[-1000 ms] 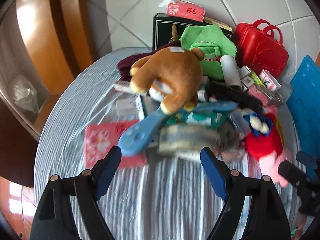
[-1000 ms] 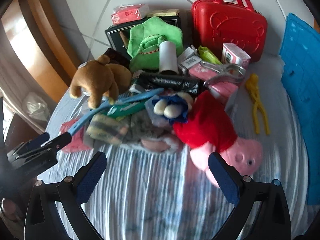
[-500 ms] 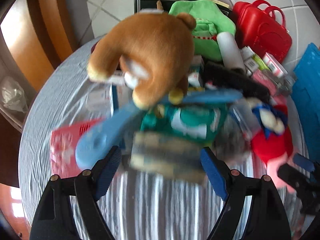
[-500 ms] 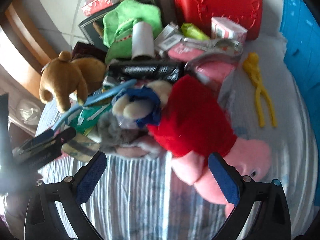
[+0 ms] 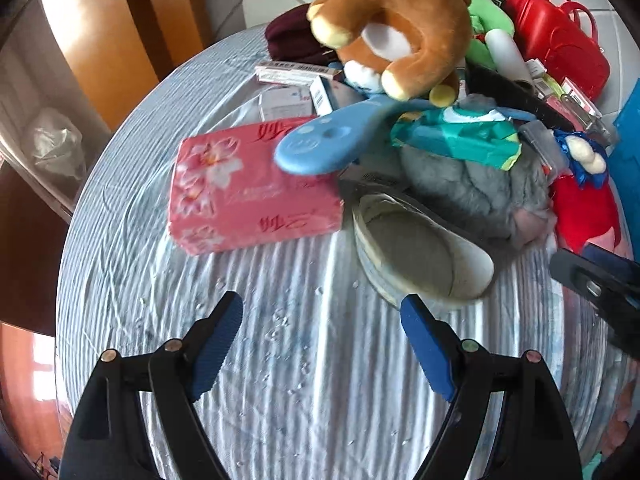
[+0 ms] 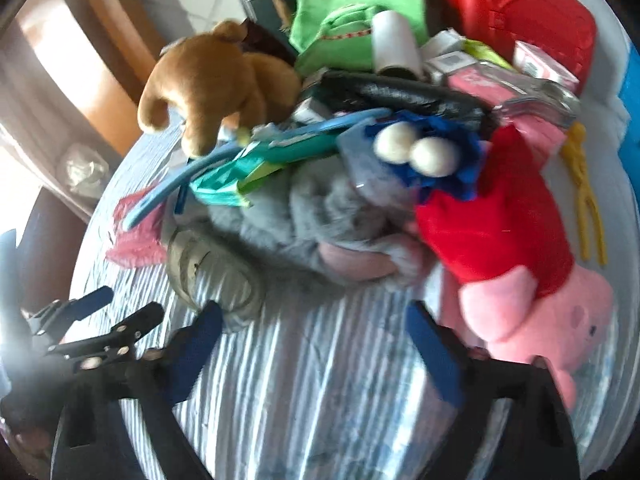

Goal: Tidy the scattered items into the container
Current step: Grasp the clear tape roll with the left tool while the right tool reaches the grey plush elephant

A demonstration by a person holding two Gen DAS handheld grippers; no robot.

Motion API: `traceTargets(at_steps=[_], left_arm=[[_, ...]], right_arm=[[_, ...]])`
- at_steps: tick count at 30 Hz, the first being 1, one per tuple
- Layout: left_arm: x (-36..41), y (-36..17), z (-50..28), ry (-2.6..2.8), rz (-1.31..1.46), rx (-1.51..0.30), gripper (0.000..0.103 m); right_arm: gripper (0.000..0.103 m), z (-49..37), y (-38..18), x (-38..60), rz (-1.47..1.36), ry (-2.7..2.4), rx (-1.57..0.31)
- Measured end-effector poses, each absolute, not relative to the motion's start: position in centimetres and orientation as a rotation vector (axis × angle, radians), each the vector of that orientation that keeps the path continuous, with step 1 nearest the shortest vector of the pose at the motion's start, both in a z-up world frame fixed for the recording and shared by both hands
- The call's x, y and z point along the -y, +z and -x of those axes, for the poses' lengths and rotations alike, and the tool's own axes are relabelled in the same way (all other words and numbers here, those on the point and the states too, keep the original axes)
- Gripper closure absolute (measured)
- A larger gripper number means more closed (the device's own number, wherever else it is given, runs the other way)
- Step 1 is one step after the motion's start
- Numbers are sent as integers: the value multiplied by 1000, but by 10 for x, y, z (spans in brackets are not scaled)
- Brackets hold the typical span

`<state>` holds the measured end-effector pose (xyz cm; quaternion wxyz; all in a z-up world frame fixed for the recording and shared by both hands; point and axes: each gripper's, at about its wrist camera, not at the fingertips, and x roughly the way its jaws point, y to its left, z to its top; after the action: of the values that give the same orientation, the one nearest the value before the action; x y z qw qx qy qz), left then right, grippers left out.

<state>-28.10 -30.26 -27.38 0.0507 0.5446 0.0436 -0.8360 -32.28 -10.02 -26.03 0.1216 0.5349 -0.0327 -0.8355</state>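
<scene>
On the round table under a blue-and-white striped cloth [image 5: 304, 380] lies one heap of scattered things; counted, there are three soft toys: one brown plush bear with cream paws [image 5: 400, 32], one grey furry plush [image 5: 480, 184], and one pink plush pig in a red dress [image 6: 516, 280]; one pink rectangular tissue pack with a flower print [image 5: 244, 196] lies at the heap's left edge, and a second, smaller pink pack shows at the far back in the right wrist view; one light-blue plastic paddle-shaped brush [image 5: 324, 144] rests partly over the near pack; one worn grey-white shoe [image 5: 420, 252] lies on its side, touching the grey plush; one teal crinkled wrapper [image 5: 456, 136], one green cloth bag [image 6: 352, 16], one white cylinder [image 6: 394, 42], one yellow plastic tongs [image 6: 584, 200]; one red hard plastic case with handles [image 5: 560, 40], shut, stands at the far edge.

The left gripper [image 5: 322, 344] has its jaws spread wide over bare cloth, nothing between them; the right gripper [image 6: 312, 344] also stands open, its jaws having just been closing, with only cloth between them, the shoe just beyond its left finger and the pig beside its right.

Against a second ago, both cameras sit lower and closer to the heap; the shoe, blurred then, now shows plainly.
</scene>
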Motion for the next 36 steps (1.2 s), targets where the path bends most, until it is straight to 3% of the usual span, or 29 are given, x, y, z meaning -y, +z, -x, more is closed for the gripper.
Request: traceTargets(at_steps=[1, 7, 14, 19, 27, 28, 31, 36], left_arm=[[304, -276, 280, -2542, -1661, -136, 22], [311, -285, 276, -2528, -1647, -141, 22], [320, -260, 271, -2557, -1559, -201, 22], [297, -261, 278, -2606, -1631, -174, 22], [262, -308, 299, -2546, -1719, -80, 22], [262, -309, 300, -2557, -1703, -90, 28], [264, -308, 301, -2562, -1674, -117, 29], [270, -308, 308, -2561, -1660, -157, 29]], right_arm=[[40, 325, -265, 104, -1565, -2452, 72], [42, 345, -298, 120, -1619, -2440, -6], [47, 322, -301, 155, -1550, -2153, 79], [42, 316, -286, 122, -1547, -2257, 141], [42, 309, -277, 54, -1566, -2406, 212], [42, 310, -278, 51, -1561, -2406, 214], [29, 318, -281, 56, -1529, -2392, 195], [28, 349, -289, 83, -1458, -2379, 154]])
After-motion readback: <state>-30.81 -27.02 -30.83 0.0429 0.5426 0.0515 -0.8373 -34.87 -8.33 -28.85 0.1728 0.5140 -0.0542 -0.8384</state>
